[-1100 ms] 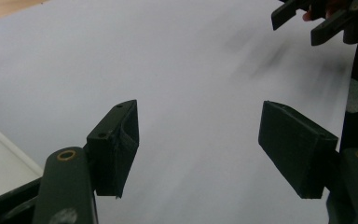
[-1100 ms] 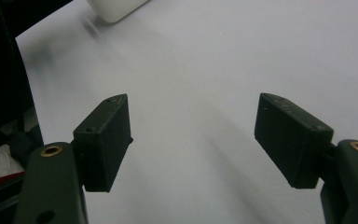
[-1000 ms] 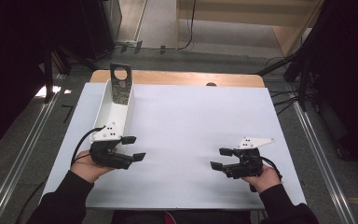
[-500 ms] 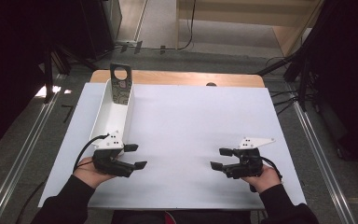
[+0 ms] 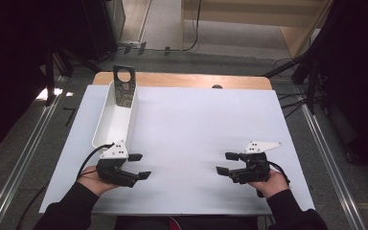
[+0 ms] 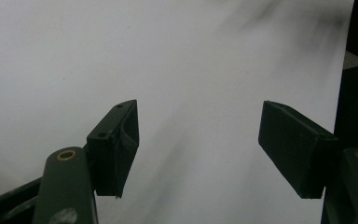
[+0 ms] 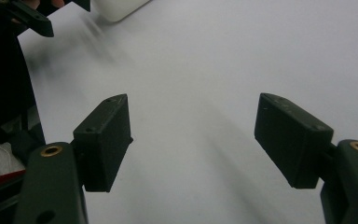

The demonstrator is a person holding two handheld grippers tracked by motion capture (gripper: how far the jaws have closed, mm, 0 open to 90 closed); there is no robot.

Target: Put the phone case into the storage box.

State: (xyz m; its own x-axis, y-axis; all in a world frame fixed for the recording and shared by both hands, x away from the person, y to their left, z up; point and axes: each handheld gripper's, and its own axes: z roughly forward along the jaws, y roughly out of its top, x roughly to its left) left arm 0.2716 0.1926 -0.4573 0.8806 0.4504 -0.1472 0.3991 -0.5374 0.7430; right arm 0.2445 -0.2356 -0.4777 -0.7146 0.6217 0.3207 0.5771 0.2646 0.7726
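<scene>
A person holds both grippers low over the white sheet [image 5: 191, 124] near the table's front edge. My left gripper [image 5: 139, 166] is just in front of the near end of a long white tray [image 5: 112, 120] and points right. It stands open, and in the left gripper view [image 6: 200, 107] only the bare white surface lies between the jaws. My right gripper [image 5: 226, 163] at the right front points left toward the other one. It is also open with nothing between its jaws [image 7: 193, 98].
A dark patterned card with a round hole [image 5: 123, 86] stands upright at the tray's far end. The right gripper view shows the left gripper [image 7: 32, 18] and the tray's corner [image 7: 116, 9] farther off. A wooden table edge [image 5: 182, 80] runs along the back.
The left hand has sunk and drawn a little toward the table's front edge, away from the tray's end. The right hand has kept still. Both sets of jaws stand as before.
</scene>
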